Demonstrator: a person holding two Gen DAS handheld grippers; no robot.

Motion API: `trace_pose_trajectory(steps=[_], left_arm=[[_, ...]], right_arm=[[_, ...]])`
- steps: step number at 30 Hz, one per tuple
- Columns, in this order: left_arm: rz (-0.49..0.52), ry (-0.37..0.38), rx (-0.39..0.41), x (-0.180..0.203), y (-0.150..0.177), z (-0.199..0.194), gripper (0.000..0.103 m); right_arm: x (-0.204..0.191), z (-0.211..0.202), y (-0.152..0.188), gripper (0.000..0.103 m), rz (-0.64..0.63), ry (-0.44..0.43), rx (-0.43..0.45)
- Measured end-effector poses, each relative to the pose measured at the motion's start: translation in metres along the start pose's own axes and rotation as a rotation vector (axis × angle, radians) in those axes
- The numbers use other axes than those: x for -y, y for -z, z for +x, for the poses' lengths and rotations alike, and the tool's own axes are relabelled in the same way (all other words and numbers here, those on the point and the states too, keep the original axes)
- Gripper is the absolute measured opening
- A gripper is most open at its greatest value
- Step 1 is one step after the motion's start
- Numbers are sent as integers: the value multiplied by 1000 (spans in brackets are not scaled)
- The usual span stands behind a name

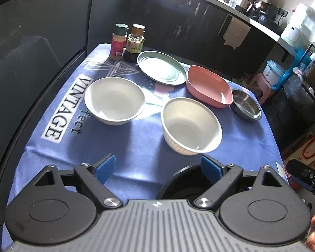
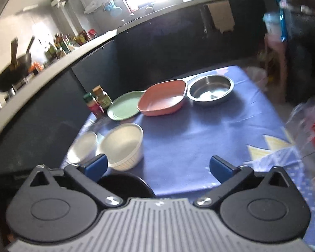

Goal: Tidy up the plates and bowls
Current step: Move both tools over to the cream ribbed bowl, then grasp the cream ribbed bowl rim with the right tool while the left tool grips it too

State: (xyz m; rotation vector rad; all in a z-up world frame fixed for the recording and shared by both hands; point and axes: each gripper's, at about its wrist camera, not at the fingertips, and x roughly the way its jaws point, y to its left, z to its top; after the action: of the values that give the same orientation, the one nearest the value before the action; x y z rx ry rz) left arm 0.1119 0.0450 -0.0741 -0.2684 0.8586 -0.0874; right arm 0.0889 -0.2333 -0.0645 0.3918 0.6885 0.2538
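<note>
Dishes are spread across the blue-clothed tabletop [image 1: 136, 147], none stacked or nested yet. Both tools are released: the left tool [image 1: 158, 166] and the right tool [image 2: 158, 166] stand with jaws wide and nothing between the blue pads. A black bowl [image 1: 184, 180] sits at the near edge, just under the left tool, its rim beside the right-hand pad but not gripped.

Beyond it, a ribbed white bowl [image 1: 191, 126] and a smooth white bowl [image 1: 114, 100] stand near each other but apart. Farther back, a green plate [image 1: 161, 67] lies beside a pink square dish [image 1: 209, 86], which touches or nearly touches a steel bowl [image 1: 245, 105]. Two seasoning bottles [image 1: 127, 42] stand at the far corner.

The step in hand is judged to be choosing the next piece to gather. It is best done by nesting like with like: one white bowl is taken by its rim, one pad inside and one outside, lifted level, and lowered squarely into the other. The rim should be seated deep between the pads before lifting, since smooth walls may slip. The bottles are best kept clear of when the green plate is approached.
</note>
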Motion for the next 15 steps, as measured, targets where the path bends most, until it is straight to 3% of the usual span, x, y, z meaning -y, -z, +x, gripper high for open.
trace_pose_trajectory(steps=[3,5,7,10,15], left_arm=[[-2,8,-19,3,-7,10,87],[-3,10,-36,5,-10,19,86],[-6,8,-45,5,-15,27,82],[-20,28,-61,5,-21,38,77],[-20,58,-112,9,-31,62,54]], right_arm=[[-2,17,-9,88,-41,19,-12],[-1,30,-15,77,-38,2,-33],[5,44,-21,46,1,-26,-71],[13,65,-27,26,47,-55,-134],[7,89,-31,20,15,-56,-179]])
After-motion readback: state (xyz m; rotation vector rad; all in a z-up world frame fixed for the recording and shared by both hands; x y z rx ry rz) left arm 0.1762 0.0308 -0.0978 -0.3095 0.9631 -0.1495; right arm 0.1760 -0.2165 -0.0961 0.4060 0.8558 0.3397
